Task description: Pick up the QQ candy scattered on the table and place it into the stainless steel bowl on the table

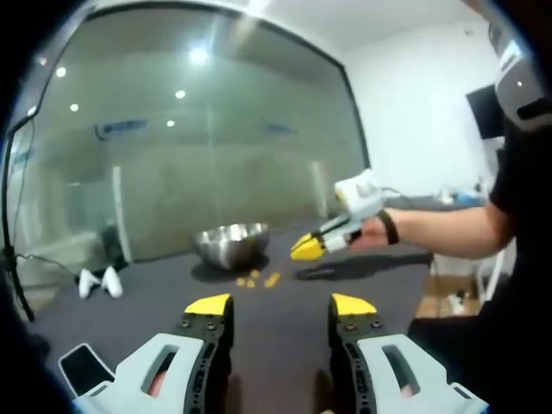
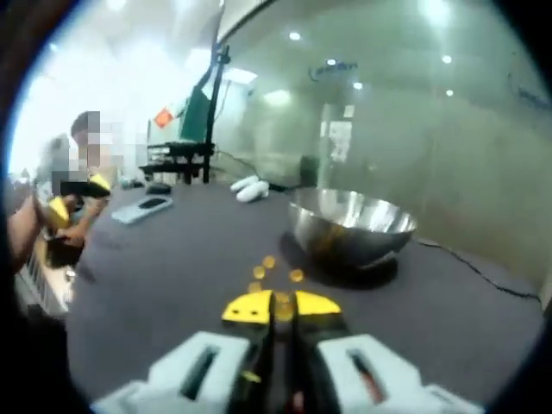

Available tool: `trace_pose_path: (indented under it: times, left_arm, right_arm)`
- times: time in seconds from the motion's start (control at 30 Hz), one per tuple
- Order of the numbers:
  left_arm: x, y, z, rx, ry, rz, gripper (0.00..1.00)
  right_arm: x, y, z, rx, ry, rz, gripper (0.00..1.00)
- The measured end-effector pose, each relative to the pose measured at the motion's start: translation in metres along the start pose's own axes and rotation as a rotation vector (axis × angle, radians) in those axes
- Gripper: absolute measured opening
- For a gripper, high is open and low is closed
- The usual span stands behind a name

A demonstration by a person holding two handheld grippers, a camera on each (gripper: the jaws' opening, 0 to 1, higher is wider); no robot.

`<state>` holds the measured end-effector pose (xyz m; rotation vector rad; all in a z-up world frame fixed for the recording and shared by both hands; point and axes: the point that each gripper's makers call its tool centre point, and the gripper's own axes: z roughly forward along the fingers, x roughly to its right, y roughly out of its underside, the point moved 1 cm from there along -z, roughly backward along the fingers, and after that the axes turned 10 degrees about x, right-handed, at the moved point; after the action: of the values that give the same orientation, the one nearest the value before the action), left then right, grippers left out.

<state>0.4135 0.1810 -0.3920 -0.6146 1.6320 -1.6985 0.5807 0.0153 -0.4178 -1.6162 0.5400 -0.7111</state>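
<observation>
**me:** While I've got both feeds up: my left gripper (image 1: 280,306) hangs above the dark desk (image 1: 285,345) with its jaws spread wide, nothing between them. My right gripper (image 2: 282,305) has its yellow tips pressed together, and there's an orange bit right at the tips, looks like one QQ candy (image 2: 283,302) pinched there.

**other:** Where's the rest of the candy?

**me:** A few orange pieces (image 2: 269,272) lie on the desk just in front of the stainless steel bowl (image 2: 352,224), near it but not touching. In the left gripper view the right gripper hovers over the desk beside the bowl, above that little cluster.

**other:** Anything else?

**me:** A white controller pair (image 1: 100,282) and a phone (image 2: 142,208) farther off.
</observation>
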Motion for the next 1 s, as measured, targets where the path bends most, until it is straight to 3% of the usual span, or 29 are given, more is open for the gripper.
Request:
trace_pose_path:
  times: [0.13, 0.5, 0.6, 0.67, 0.83, 0.9, 1.0]
  left_arm:
    - [0.000, -0.001, 0.001, 0.003, -0.003, -0.003, 0.45]
    - [0.006, -0.002, 0.002, 0.012, 0.021, 0.002, 0.45]
    - [0.007, -0.001, 0.002, 0.012, 0.023, -0.001, 0.45]
    - [0.007, 0.001, 0.002, 0.005, 0.021, 0.001, 0.45]
    - [0.008, 0.000, 0.002, 0.007, 0.026, 0.000, 0.45]
    - [0.009, -0.001, 0.002, 0.004, 0.032, 0.003, 0.45]
    - [0.010, 0.000, 0.001, -0.001, 0.035, 0.002, 0.45]
  right_arm:
    - [0.002, -0.015, -0.005, 0.072, 0.018, 0.111, 0.09]
    - [0.022, -0.038, 0.008, 0.102, 0.083, 0.024, 0.09]
    - [0.028, -0.063, 0.015, 0.193, 0.113, 0.060, 0.09]
    - [0.034, -0.074, 0.022, 0.224, 0.121, 0.096, 0.09]
    - [0.055, -0.088, 0.049, 0.239, 0.176, 0.075, 0.09]
    - [0.063, -0.091, 0.054, 0.247, 0.220, 0.018, 0.09]
    - [0.068, -0.092, 0.068, 0.229, 0.216, -0.002, 0.09]
